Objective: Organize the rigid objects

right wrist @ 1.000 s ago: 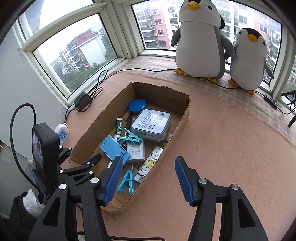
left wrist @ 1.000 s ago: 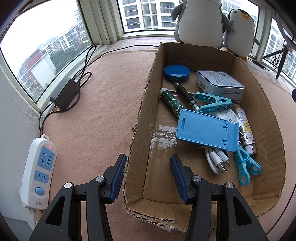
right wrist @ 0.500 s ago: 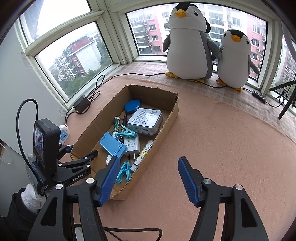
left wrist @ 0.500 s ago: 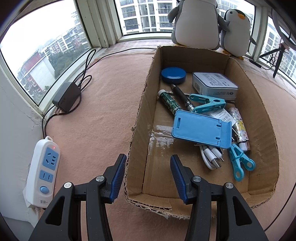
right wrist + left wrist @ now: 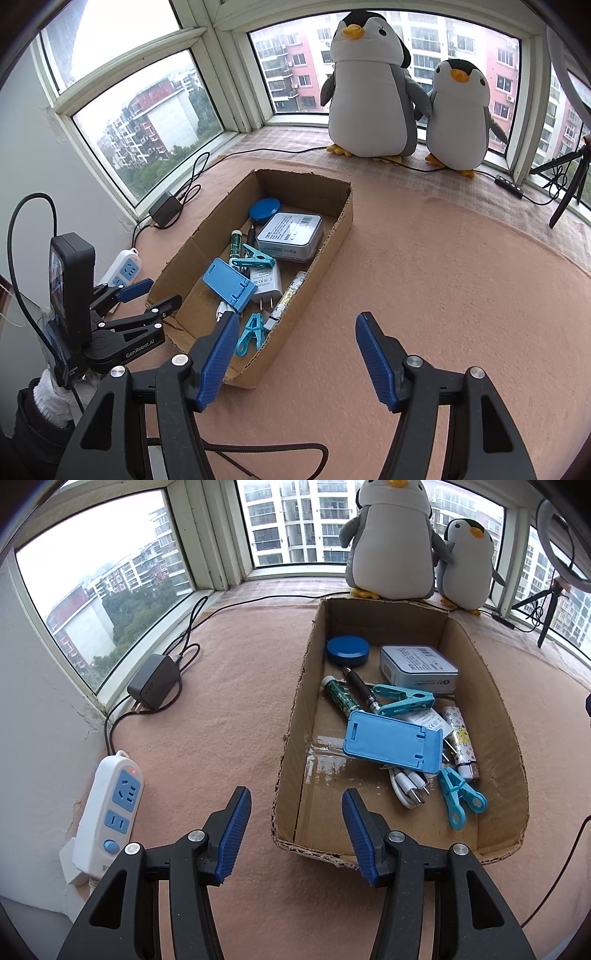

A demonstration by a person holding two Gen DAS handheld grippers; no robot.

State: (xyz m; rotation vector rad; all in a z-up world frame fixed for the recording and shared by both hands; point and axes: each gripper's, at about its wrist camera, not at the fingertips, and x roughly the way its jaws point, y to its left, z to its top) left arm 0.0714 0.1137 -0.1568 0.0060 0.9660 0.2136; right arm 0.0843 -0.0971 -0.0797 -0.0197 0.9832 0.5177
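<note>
An open cardboard box (image 5: 495,716) (image 5: 332,240) lies on the pink carpet. It holds a blue phone stand (image 5: 391,738) (image 5: 227,282), a grey tin (image 5: 417,664) (image 5: 290,236), a blue round lid (image 5: 347,649), two teal clips (image 5: 404,699) (image 5: 460,801), a white charger (image 5: 266,282), a green tube (image 5: 340,696) and a white cable (image 5: 406,786). My left gripper (image 5: 295,801) (image 5: 155,295) hovers above the box's near left corner, its jaws opening and pressing on nothing. My right gripper (image 5: 297,321) stands open and empty over the carpet by the box's near right corner.
A white power strip (image 5: 110,808) and a black adapter (image 5: 153,681) with cables lie along the window wall on the left. Two plush penguins (image 5: 369,92) (image 5: 460,110) sit behind the box. A tripod (image 5: 569,177) stands far right. A person's gloved hand (image 5: 51,395) holds the left gripper.
Both grippers have drawn back and up from the box, which looks smaller now. The left fingers no longer straddle the box's left wall. Both pairs of jaws stand a little wider.
</note>
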